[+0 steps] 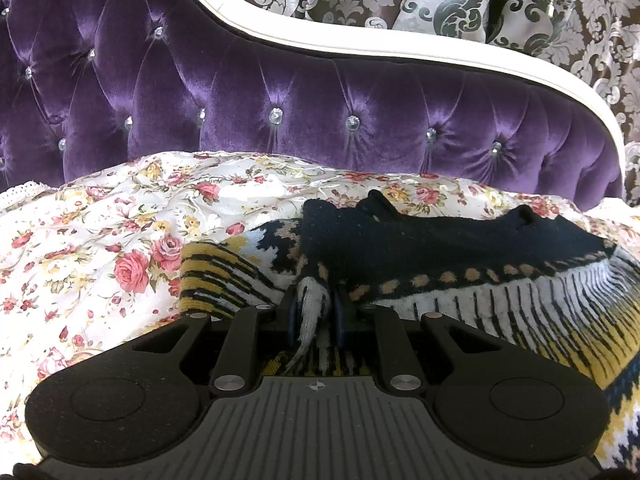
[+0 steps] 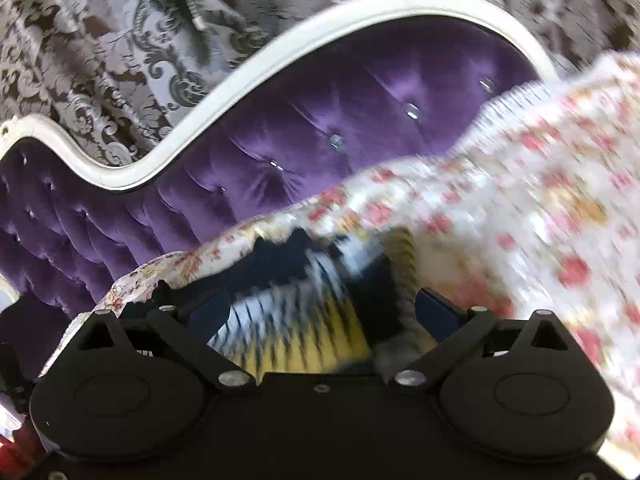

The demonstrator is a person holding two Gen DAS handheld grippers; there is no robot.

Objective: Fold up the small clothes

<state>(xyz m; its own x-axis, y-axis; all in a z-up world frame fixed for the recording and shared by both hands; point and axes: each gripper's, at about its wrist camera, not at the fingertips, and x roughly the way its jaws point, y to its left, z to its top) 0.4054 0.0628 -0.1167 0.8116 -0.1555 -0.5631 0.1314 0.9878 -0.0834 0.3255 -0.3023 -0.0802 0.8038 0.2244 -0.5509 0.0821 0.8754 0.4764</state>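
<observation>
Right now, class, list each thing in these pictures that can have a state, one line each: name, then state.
left gripper: shut on a fold of the sweater.
right gripper: open, fingers spread over the sweater.
sweater: crumpled, partly folded, lying on the floral bedspread.
floral bedspread: spread out, wrinkled.

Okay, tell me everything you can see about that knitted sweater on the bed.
The knitted sweater is navy at the top, with a row of tan dots, then white and yellow bands with black zigzag stripes. It lies crumpled on the floral bedspread, below the purple headboard. The left gripper is shut on a bunched fold; the right gripper hangs open over it.
</observation>
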